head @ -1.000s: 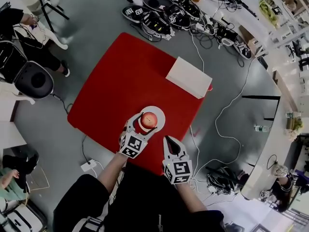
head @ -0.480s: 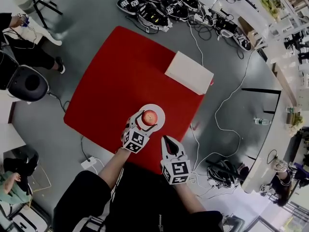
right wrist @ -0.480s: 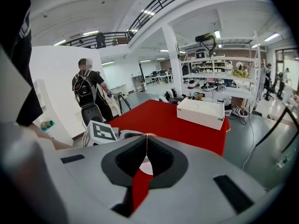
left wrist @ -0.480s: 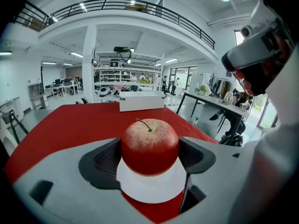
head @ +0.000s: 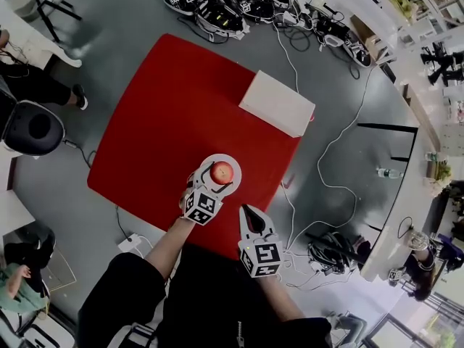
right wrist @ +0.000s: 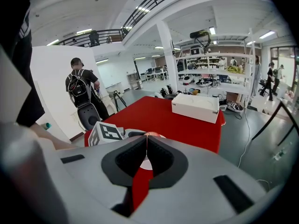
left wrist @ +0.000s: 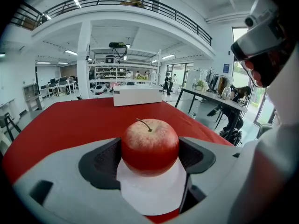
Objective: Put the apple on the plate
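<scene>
A red apple (head: 222, 171) sits between the jaws of my left gripper (head: 217, 180), right over a small white plate (head: 235, 163) near the front edge of the red table (head: 181, 107). In the left gripper view both dark pads (left wrist: 105, 164) press against the apple's (left wrist: 150, 146) sides, and the plate (left wrist: 152, 192) shows white just beneath it; I cannot tell whether the apple rests on it. My right gripper (head: 247, 213) hangs shut and empty just off the table's near edge, to the right of the plate. Its jaws meet in a thin line (right wrist: 146, 147).
A white box (head: 277, 104) lies at the table's far right corner. Cables and gear (head: 246, 2) crowd the floor beyond the table. A power strip (head: 130, 243) lies on the floor at front left, and a chair (head: 32, 129) stands to the left. A person (right wrist: 83, 90) stands beyond the table.
The head view has drifted, so the table sits a little higher and further left in the frame. The left gripper stays around the apple over the plate. The right gripper has stayed shut.
</scene>
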`<state>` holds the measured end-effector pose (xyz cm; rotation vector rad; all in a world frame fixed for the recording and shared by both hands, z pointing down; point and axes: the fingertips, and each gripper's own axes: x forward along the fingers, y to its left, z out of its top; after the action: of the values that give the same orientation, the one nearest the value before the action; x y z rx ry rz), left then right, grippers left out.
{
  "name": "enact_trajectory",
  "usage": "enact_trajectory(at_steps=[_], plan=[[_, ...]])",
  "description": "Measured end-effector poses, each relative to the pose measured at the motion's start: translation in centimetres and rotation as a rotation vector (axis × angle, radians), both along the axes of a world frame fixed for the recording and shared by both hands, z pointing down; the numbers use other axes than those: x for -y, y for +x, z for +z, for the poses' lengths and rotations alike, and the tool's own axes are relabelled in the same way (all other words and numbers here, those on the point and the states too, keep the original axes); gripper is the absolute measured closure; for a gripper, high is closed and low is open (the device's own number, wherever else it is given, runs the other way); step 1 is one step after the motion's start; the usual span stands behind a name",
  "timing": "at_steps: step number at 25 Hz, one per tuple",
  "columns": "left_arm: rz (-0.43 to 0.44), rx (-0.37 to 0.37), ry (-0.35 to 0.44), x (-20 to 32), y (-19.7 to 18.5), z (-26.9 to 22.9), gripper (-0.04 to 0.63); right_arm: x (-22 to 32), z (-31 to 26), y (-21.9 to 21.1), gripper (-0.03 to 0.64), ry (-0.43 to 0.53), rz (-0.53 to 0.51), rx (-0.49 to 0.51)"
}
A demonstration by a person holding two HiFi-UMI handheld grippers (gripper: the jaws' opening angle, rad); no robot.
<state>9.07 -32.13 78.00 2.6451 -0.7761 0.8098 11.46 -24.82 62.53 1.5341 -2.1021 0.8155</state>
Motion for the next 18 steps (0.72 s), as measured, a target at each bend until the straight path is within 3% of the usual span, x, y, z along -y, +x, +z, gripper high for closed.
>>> enact_trajectory(at_steps=[12,18], plan=[[0.017,-0.004,0.032,-0.5,-0.4,0.6,0.21,0.1,0.8,0.3,0.604,-0.016,-0.001,0.005],[0.063,-0.003,-0.022,-1.0,0.0,1.2,0.209,-0.1,0.7,0.1,0.604,-0.017,-0.004,0.006]])
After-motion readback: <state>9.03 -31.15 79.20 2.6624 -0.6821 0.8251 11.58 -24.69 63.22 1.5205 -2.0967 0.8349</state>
